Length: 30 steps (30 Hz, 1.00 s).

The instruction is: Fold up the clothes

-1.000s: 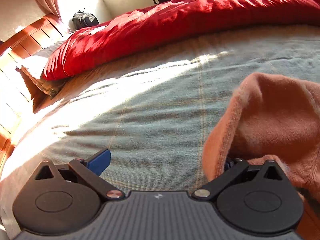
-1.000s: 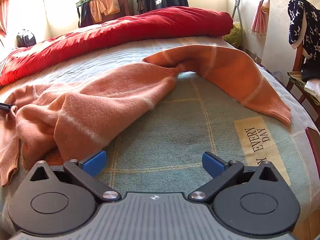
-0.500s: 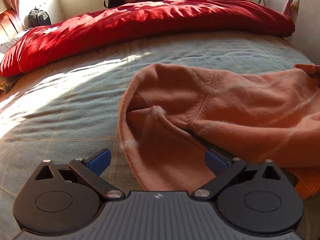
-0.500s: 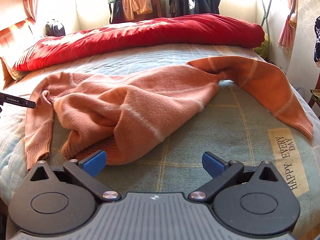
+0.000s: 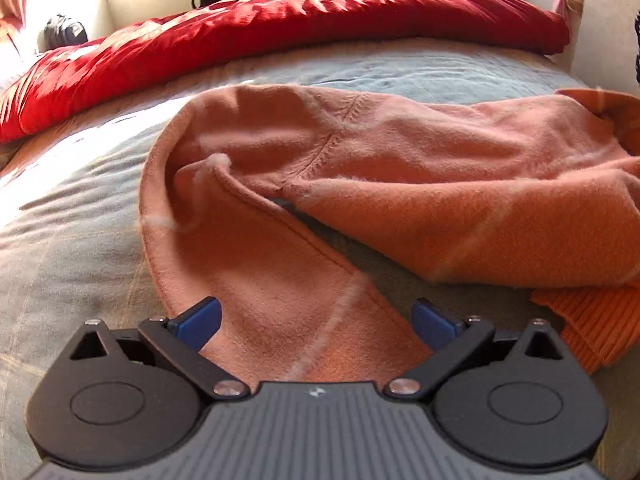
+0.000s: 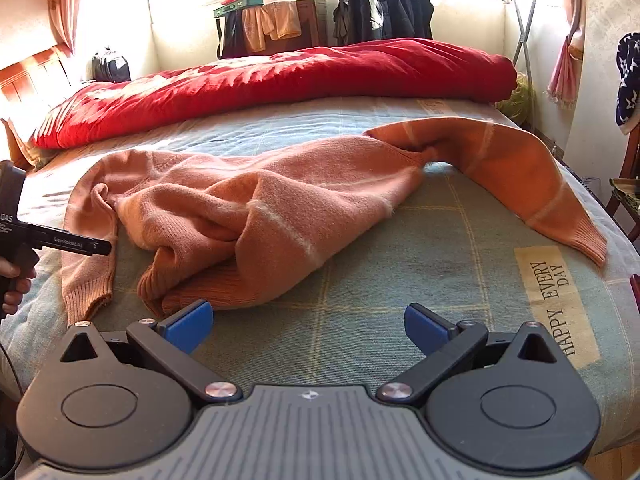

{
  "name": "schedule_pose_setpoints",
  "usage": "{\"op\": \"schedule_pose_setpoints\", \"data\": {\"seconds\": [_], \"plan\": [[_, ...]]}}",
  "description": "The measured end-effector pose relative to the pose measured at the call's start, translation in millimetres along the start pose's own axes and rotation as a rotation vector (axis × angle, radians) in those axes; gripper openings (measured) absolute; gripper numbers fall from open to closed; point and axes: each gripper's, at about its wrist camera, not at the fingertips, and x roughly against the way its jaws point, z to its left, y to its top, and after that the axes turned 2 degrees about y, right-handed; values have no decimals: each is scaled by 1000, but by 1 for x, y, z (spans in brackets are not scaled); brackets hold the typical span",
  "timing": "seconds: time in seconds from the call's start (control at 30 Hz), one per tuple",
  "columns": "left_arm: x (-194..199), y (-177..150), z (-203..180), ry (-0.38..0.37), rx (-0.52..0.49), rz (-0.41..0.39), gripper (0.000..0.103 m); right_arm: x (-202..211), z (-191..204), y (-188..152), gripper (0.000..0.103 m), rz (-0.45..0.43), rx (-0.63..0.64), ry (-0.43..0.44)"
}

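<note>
An orange sweater (image 6: 280, 208) with pale stripes lies crumpled on the bed, one sleeve (image 6: 532, 184) stretched to the right, the other sleeve (image 6: 86, 276) hanging at the front left. In the left wrist view the sweater (image 5: 400, 184) fills the middle, and its left sleeve (image 5: 280, 300) runs down between my open blue fingers. My left gripper (image 5: 316, 322) is open and empty just above that sleeve; it also shows in the right wrist view (image 6: 80, 245) at the left edge. My right gripper (image 6: 308, 326) is open and empty above the bedspread, near the sweater's hem.
The bed has a blue-green checked bedspread (image 6: 440, 280) with a "HAPPY EVERY DAY" patch (image 6: 556, 304). A red duvet (image 6: 280, 76) is rolled along the far side. A chair with clothes (image 6: 628, 120) stands at the right; hanging clothes (image 6: 384, 4) are behind.
Both grippers pulled back and up from the sweater. The left gripper swung right, so the left sleeve now lies between its fingers. The sweater stays crumpled in place.
</note>
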Motion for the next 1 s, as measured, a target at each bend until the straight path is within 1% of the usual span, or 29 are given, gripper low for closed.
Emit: {"op": "schedule_pose_setpoints", "data": {"seconds": [0.03,0.07,0.17,0.23,0.27,0.3,0.33,0.4,0.53,0.63,0.73,0.83,0.87,0.93,1.0], "plan": [[0,0,2,-13,23,1,101,-3,0,-1,103,5,-10,3],[0,1,-1,-22,22,-1,101,-7,0,-1,103,11,-21,6],[-7,1,-19,-28,-39,6,101,-15,0,-3,103,27,-44,15],[-22,0,-33,4,-93,52,101,-17,4,-4,103,32,-36,21],[-28,-3,-37,46,-119,60,103,-17,5,-5,103,33,-30,22],[-30,-7,-39,69,-131,52,103,-16,6,-5,103,32,-25,19],[-29,-10,-38,73,-134,36,103,-15,6,-6,103,31,-21,16],[-22,-14,-33,106,-144,29,103,-13,4,-6,103,29,-18,5],[-5,-24,-11,185,-177,37,103,-13,-5,-8,103,31,-39,-16],[6,-32,12,242,-180,51,103,-16,-9,-9,103,34,-59,-4],[12,-40,39,332,-194,69,103,-17,-8,-10,103,38,-53,-4],[16,-46,69,380,-162,105,103,-17,-8,-9,103,36,-50,-3],[18,-48,77,391,-153,110,103,-17,-7,-9,103,35,-50,-3],[23,-49,91,387,-128,116,103,-16,-7,-8,103,35,-49,-10],[31,-49,97,341,-104,98,102,-16,-7,-7,103,34,-47,-13]]}}
